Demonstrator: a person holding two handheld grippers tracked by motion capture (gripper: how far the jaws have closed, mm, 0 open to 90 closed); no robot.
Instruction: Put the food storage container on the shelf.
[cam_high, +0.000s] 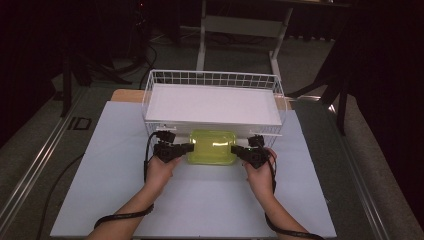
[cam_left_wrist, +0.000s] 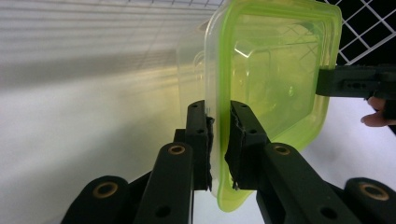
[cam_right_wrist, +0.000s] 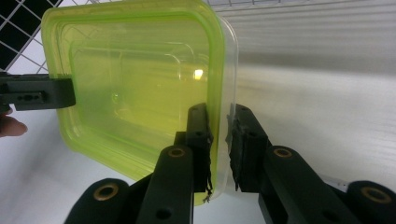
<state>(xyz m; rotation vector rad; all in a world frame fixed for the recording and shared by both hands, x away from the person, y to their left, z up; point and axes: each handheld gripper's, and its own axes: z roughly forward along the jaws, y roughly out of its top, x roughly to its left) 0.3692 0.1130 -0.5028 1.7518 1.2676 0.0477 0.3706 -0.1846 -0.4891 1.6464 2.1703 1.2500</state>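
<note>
Green-lidded clear box (cam_high: 212, 147) sits between my two claws, low over the white table (cam_high: 115, 175). Left gripper (cam_high: 186, 147) pinches its left rim, right gripper (cam_high: 239, 151) pinches the right rim. Just behind it, the white wire basket (cam_high: 149, 95).

I see the container (cam_high: 212, 147) on the worktop (cam_high: 110, 170), just in front of the wire basket (cam_high: 150, 85), which stands at the far edge. My left tongs (cam_high: 186, 148) meet the container's left rim and my right tongs (cam_high: 237, 150) its right rim, so it sits between them. Behind the worktop stands a table frame (cam_high: 240, 25).
</note>
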